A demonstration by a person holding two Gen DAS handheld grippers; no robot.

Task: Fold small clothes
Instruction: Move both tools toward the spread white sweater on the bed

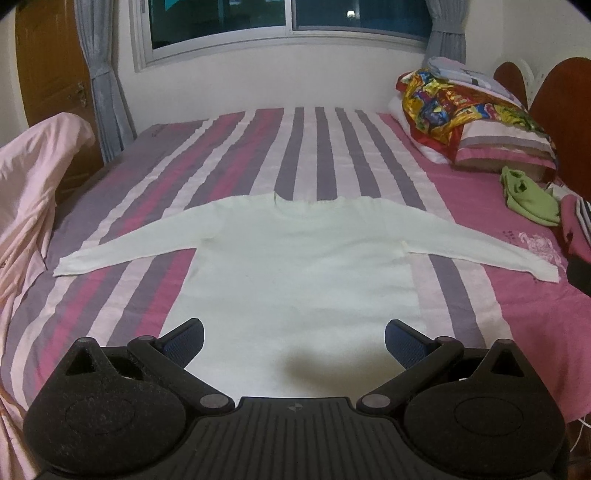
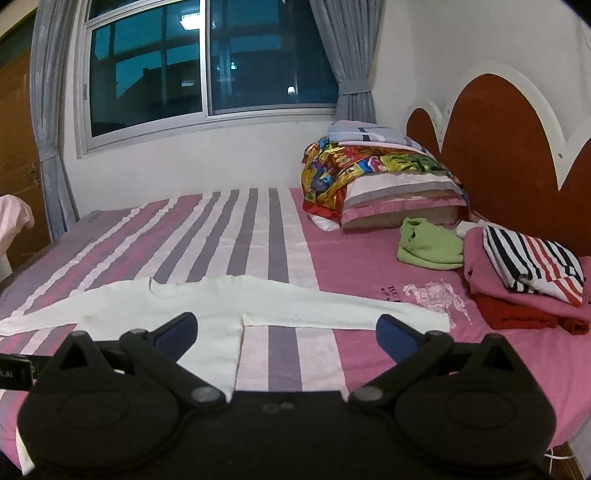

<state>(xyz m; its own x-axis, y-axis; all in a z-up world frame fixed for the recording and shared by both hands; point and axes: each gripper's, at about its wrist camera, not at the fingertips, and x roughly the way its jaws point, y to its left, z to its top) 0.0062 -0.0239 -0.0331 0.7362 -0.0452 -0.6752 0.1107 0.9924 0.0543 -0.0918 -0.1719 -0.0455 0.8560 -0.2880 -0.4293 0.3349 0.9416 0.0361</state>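
**Desk:** What do you have in the left wrist view?

**Operator:** I see a white long-sleeved top laid flat across the centre of the frame on a striped bedspread, collar toward the window at the top, sleeves spread to the left and right edges. My left gripper sits at the bottom centre above the hem, fingers spread wide, holding nothing. A pink cloth hangs at the left edge.

**Desk:** And the right wrist view?

**Operator:** My right gripper fills the bottom of the frame, also spread wide and empty. One blue pad lies over the top's body in the picture; whether it touches, I cannot tell. The sleeve runs toward the right, its cuff near a printed emblem on the pink part of the sheet. At right centre I count a folded stack, a striped piece on pink over red. Just to its upper left lies a green garment, in front of a pillow pile under a bright patterned cloth, against the headboard at upper right.
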